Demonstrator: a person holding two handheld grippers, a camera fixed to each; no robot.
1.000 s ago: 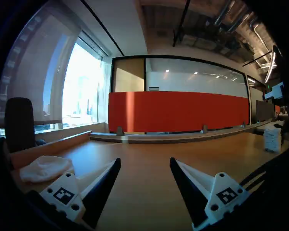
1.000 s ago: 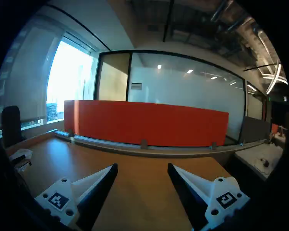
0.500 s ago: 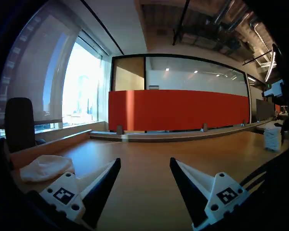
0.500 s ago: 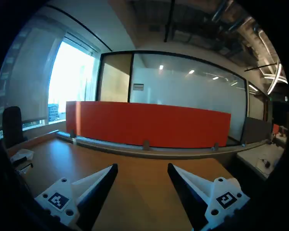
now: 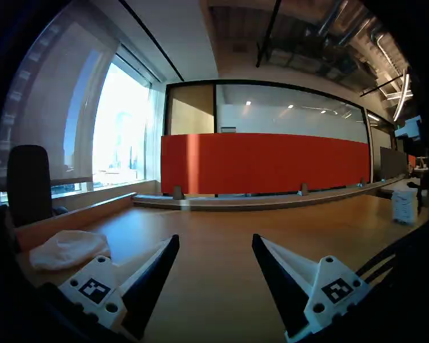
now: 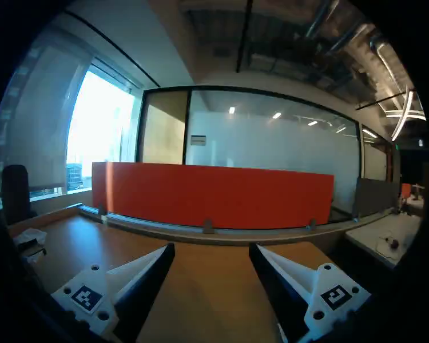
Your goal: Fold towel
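Hovering left gripper [image 5: 215,236] and right gripper [image 6: 211,245] spread pointed fingers; white towel [image 5: 68,249] lies crumpled.

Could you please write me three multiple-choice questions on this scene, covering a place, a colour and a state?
1. Seen from the left tongs, where does the white towel lie? A) between their fingers B) on the wooden table, to their left C) on a shelf
2. What colour is the partition behind the table? A) blue B) orange-red C) grey
3. How do the right tongs stand? A) open, empty B) shut on the towel C) shut, empty
Key: 1 B, it lies crumpled beside the left finger; 2 B, the panel is orange-red; 3 A, a wide gap between the fingers.
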